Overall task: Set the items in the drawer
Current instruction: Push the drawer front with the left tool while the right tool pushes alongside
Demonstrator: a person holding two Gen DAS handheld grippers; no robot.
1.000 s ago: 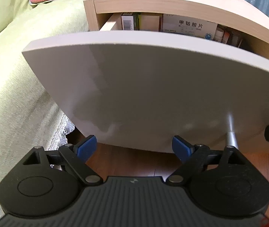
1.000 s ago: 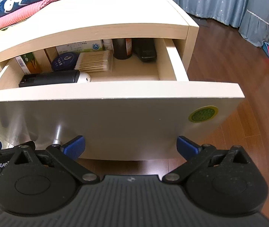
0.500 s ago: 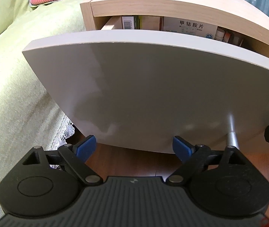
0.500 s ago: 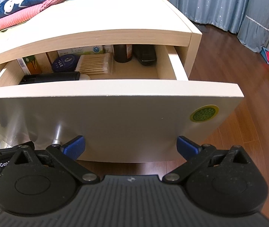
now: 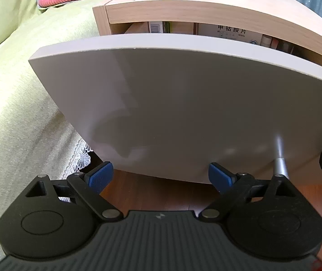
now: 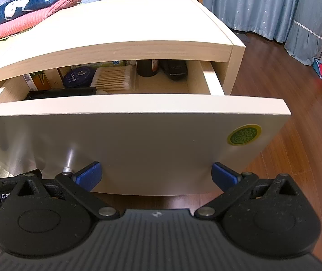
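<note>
I have both tongs spread wide and empty in front of the drawer [image 6: 138,140], whose pale front fills the middle of each frame: the left tongs [image 5: 161,177] sit low centre in the left view, the right tongs [image 6: 157,176] low centre in the right view, neither gripping anything. The drawer stands partly pulled out of the nightstand [image 6: 124,29], and in the upper middle of the right view I can see it already holds a swab pack [image 6: 114,79], a blue tin [image 6: 79,76], a dark bottle [image 6: 147,67] and a black device [image 6: 59,93]. I judge the drawer to be a stiff, fairly heavy board box that should slide straight on its runners; its smooth face offers no grip (pads would likely skid on it), so the place to take hold is the small metal knob [image 6: 69,160] at lower left of the right view, or else a flat push on the front near the centre. The contents look light and loose, so a hard shove could topple the bottle.
</note>
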